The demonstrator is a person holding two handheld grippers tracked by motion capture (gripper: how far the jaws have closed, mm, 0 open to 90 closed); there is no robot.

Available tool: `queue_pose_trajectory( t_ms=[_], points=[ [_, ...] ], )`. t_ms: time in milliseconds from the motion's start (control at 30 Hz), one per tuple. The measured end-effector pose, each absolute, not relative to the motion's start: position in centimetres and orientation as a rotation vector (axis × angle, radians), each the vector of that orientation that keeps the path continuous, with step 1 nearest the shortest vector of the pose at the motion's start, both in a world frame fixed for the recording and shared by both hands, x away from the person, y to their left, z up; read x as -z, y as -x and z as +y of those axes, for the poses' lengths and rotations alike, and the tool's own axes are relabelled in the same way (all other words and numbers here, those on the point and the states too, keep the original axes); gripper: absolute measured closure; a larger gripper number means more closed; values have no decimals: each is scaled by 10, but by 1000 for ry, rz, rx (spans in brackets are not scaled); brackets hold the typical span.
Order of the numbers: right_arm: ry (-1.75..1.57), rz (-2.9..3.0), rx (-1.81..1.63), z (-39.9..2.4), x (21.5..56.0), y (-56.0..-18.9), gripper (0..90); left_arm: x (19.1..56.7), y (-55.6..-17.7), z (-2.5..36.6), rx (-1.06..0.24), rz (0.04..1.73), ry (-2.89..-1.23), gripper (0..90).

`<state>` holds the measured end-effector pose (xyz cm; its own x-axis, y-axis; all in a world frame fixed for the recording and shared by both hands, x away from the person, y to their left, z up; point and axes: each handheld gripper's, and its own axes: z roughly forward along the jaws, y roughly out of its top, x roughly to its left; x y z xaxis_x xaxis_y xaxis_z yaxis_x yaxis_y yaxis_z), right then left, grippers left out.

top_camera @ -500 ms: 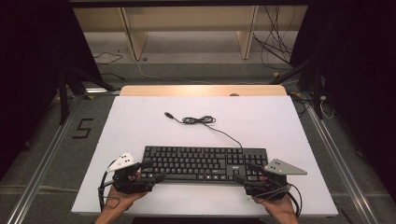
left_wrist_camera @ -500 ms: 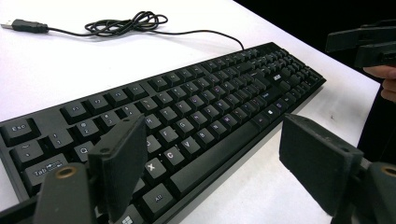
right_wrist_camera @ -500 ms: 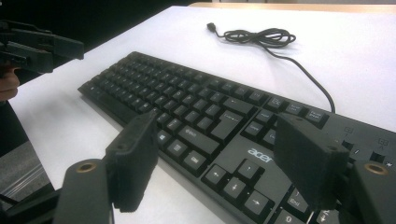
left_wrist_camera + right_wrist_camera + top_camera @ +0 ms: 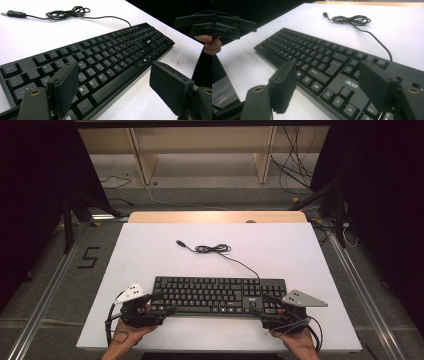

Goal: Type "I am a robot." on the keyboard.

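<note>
A black keyboard [image 4: 217, 295] lies across the near part of the white table [image 4: 150, 250]. Its cable [image 4: 215, 249] is coiled behind it and ends in a USB plug [image 4: 180, 242]. My left gripper [image 4: 161, 303] is at the keyboard's left end and stands open. In the left gripper view [image 4: 116, 87] one jaw hangs over the keys [image 4: 100, 57] and the other over the table in front of them. My right gripper [image 4: 261, 306] is open at the right end. In the right gripper view [image 4: 330, 85] it straddles the front edge of the keyboard [image 4: 317, 65] the same way. Neither presses on anything.
A wooden strip [image 4: 215, 216] borders the table's far edge. Beyond it stand shelf legs [image 4: 142, 162], and loose cables [image 4: 295, 175] lie on the floor. Metal rails [image 4: 50, 290] run along both sides, and a "5" mark [image 4: 87, 257] is on the floor at left. The table's far half is bare apart from the cable.
</note>
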<state>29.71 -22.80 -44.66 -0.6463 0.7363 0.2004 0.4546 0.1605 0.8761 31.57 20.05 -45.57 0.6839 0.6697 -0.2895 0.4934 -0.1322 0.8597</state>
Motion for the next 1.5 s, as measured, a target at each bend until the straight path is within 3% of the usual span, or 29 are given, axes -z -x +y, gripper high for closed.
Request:
queue_pose_trajectory(
  t_ms=[1000, 1367, 1500],
  points=[
    [-1107, 2248, -1466, -179, 441, -326, 343, 459, -321, 206, -215, 1007, -1794, 266],
    [-1105, 2306, -1425, -151, 444, -344, 407, 463, -326, 211, -227, 1087, -1799, 374],
    [-1107, 2331, -1396, -141, 447, -350, 486, 465, -328, 212, -233, 1109, -1804, 444]
  ],
)
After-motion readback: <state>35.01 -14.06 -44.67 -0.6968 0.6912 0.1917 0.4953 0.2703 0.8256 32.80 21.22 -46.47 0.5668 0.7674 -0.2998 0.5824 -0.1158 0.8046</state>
